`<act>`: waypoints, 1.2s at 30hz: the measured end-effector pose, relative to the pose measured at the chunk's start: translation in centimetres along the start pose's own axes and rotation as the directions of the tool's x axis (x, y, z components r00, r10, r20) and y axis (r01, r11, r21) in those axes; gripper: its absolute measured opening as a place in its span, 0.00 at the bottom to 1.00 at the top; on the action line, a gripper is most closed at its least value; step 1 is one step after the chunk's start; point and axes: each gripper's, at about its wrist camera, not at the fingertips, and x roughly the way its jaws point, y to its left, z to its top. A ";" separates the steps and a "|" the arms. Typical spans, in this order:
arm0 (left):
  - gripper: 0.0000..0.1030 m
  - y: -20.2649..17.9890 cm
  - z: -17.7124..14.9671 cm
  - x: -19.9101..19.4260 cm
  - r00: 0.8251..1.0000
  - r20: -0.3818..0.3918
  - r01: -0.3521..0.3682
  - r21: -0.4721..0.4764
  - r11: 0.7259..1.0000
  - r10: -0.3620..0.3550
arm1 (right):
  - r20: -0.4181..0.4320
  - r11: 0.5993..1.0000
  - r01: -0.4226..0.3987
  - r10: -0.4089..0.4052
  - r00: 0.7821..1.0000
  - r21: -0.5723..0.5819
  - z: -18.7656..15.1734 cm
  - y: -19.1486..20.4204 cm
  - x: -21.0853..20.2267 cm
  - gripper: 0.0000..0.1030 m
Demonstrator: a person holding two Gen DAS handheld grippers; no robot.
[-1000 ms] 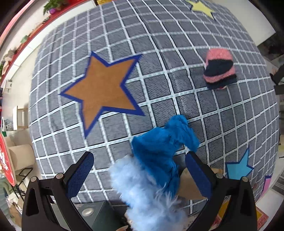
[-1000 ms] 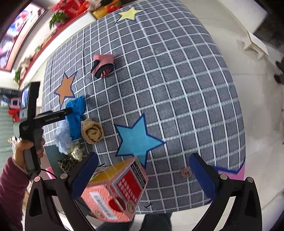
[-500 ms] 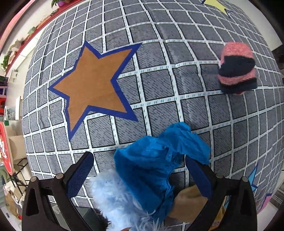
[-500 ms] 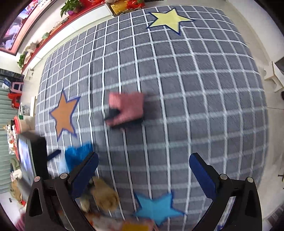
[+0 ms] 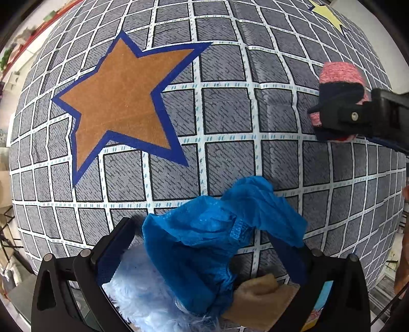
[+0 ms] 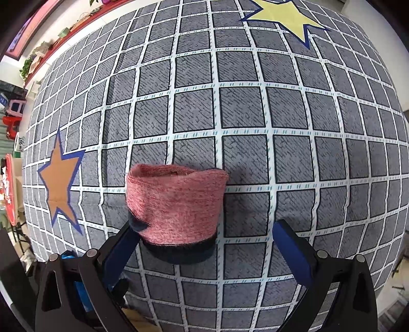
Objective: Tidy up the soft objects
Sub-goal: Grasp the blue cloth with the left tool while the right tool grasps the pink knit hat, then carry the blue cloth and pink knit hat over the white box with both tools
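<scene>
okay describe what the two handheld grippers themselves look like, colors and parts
Both the left gripper and the right gripper look alike: matte black angular frames with triangular cut-outs and round silver screws, each carrying two flat fingers faced with blue textured pads. No cables or markings are visible.

A grey checked rug point(image 6: 242, 115) with orange point(image 5: 122, 102) and yellow stars point(image 6: 283, 15) covers the pale floor.

A home-like room, probably a living or play area. A grey checked rug point(image 6: 240, 115) with coloured stars covers the floor. Potted plants point(image 6: 25, 67) and blurred clutter line a red shelf point(image 6: 76, 24).
</scene>
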 end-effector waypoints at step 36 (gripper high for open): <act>0.24 -2.5 -1.1 -18.8 0.899 0.380 0.144 0.216 0.966 -0.219 | 0.176 0.970 -0.208 0.185 0.967 0.123 -11.3 -8.5 -14.4 0.27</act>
